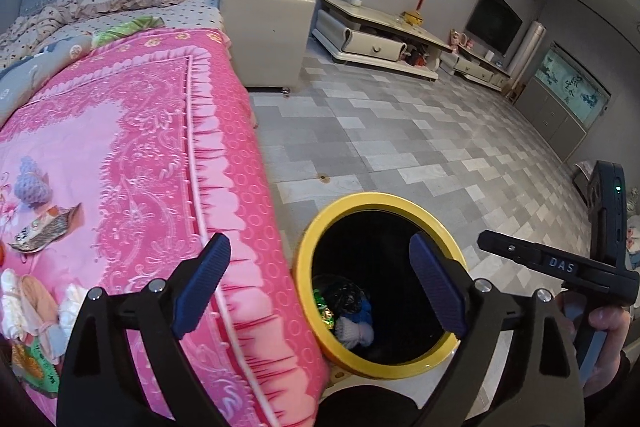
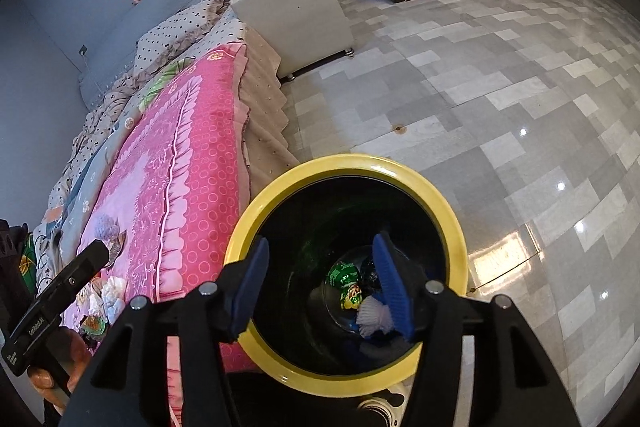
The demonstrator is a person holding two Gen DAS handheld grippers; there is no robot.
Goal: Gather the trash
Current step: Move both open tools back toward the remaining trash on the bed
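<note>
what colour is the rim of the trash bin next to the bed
Yellow. The trash bin's rim is yellow around a black inside, clearest in the right wrist view.

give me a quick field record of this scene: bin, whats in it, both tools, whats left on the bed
bin: yellow-rimmed bin on the tiled floor, beside the bed
bin contents: green wrapper, white knitted piece, something blue and dark, unclear
left tool: open, empty, over the bed edge and bin rim
right tool: open, empty, above the bin mouth
left on bed: purple knitted item, flattened wrapper, more soft items nearer
</note>
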